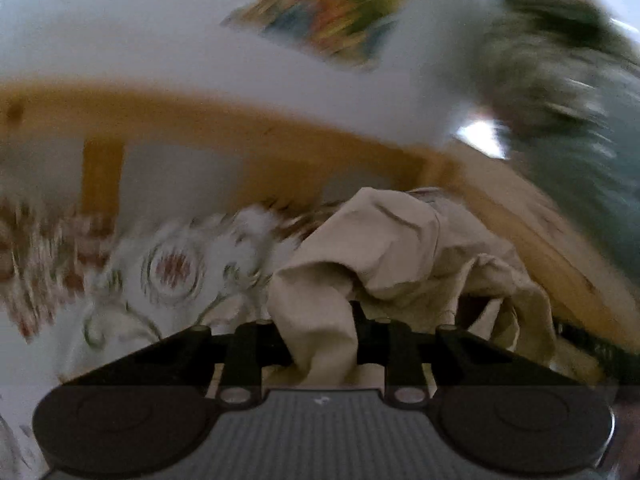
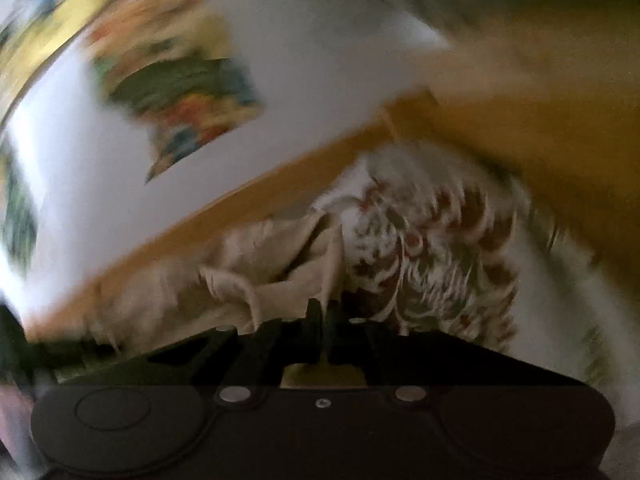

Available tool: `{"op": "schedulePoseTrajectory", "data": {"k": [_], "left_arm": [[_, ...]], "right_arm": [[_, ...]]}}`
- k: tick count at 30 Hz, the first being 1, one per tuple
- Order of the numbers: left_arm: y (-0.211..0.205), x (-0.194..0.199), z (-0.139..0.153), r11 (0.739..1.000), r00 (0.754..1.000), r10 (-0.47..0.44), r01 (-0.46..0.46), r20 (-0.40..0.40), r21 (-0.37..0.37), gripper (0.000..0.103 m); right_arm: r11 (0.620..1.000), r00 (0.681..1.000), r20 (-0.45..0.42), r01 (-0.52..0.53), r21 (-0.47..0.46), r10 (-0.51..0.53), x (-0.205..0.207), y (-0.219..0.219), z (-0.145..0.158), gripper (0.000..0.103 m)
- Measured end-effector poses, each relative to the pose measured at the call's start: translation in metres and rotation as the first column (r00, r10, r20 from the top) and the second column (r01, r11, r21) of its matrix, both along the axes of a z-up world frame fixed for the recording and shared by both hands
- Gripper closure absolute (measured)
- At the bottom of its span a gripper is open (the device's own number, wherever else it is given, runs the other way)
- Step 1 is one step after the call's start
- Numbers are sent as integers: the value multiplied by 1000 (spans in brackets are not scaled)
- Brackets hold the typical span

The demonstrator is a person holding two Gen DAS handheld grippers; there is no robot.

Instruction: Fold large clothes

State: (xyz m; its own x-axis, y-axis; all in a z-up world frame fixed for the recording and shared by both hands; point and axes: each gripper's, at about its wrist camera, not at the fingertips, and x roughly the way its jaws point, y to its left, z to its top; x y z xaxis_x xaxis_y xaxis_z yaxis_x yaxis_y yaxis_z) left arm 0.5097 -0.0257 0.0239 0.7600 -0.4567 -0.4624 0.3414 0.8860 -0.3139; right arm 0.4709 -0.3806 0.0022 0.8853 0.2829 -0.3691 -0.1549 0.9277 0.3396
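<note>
A beige garment (image 1: pixel 400 248) is bunched up over a flower-patterned bedsheet (image 1: pixel 172 268). My left gripper (image 1: pixel 320 320) is shut on a thick fold of the beige garment, which hides the fingertips. In the right wrist view my right gripper (image 2: pixel 324 312) is shut on a thin edge of the same beige garment (image 2: pixel 272 264), which trails off to the left over the patterned bedsheet (image 2: pixel 432 248). Both views are blurred by motion.
A wooden bed frame (image 1: pixel 248 128) runs behind the sheet and also shows in the right wrist view (image 2: pixel 280 188). A white wall carries a colourful picture (image 1: pixel 332 12), seen too from the right wrist (image 2: pixel 184 92). A grey-green mass (image 1: pixel 560 92) is at the right.
</note>
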Motion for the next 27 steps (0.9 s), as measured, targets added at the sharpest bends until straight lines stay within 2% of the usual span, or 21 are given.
{"op": "schedulePoseTrajectory", "data": {"k": [1,3,4,6,7,10,12,14,16,17,18,19,20,21,23,25,26,27], "left_arm": [[-2,-18,2,998,997,-37,34,73,46,76],[-5,-56,-1,986,979,-107,81,176,146,72],[-4,-69,-4,983,976,-121,93,180,159,66],[2,-91,-16,981,985,-127,107,117,162,64],[6,-99,-22,981,989,-129,116,74,158,64],[30,-122,-40,989,990,-125,129,-71,66,63],[57,-136,-54,989,977,-133,120,-165,-83,62],[84,-147,-68,967,958,-135,72,-252,-245,58],[105,-152,-78,937,947,-117,7,-299,-348,34],[116,-155,-81,923,947,-99,-26,-305,-383,29],[122,-155,-81,918,949,-78,-51,-305,-394,25],[125,-152,-79,920,950,-67,-60,-305,-388,25],[124,-148,-77,924,950,-67,-56,-305,-378,25],[121,-142,-76,929,947,-72,-50,-313,-366,23],[107,-127,-73,946,933,-76,-44,-352,-322,17],[92,-116,-76,956,911,-53,-71,-409,-284,20],[79,-106,-81,962,895,-39,-86,-445,-257,28],[71,-102,-84,969,881,-31,-89,-472,-229,51]], "right_arm": [[991,998,69,0,-131,9,-23,6,5,103],[951,984,175,11,-308,45,-65,13,8,103],[931,978,201,28,-364,49,-81,16,7,102],[904,977,209,56,-425,38,-113,18,-3,99],[907,984,179,62,-417,15,-128,16,-10,91],[945,998,37,57,-323,-48,-153,2,-25,87],[960,995,-51,72,-271,-89,-167,-7,-31,81],[969,989,-95,91,-229,-116,-177,-14,-35,71],[978,986,-118,97,-184,-120,-186,-18,-35,69],[986,984,-141,92,-140,-112,-189,-21,-32,65],[992,982,-159,83,-98,-98,-189,-25,-30,62],[998,980,-187,60,-31,-65,-189,-27,-28,49],[999,974,-223,37,31,-30,-182,-27,-29,33],[996,966,-258,30,78,-9,-171,-26,-29,29],[987,950,-312,46,156,5,-159,-21,-35,29],[989,945,-327,66,132,-20,-143,-8,-38,30],[992,949,-315,70,108,-32,-136,-2,-40,38],[994,951,-307,63,88,-33,-131,3,-42,46]]}}
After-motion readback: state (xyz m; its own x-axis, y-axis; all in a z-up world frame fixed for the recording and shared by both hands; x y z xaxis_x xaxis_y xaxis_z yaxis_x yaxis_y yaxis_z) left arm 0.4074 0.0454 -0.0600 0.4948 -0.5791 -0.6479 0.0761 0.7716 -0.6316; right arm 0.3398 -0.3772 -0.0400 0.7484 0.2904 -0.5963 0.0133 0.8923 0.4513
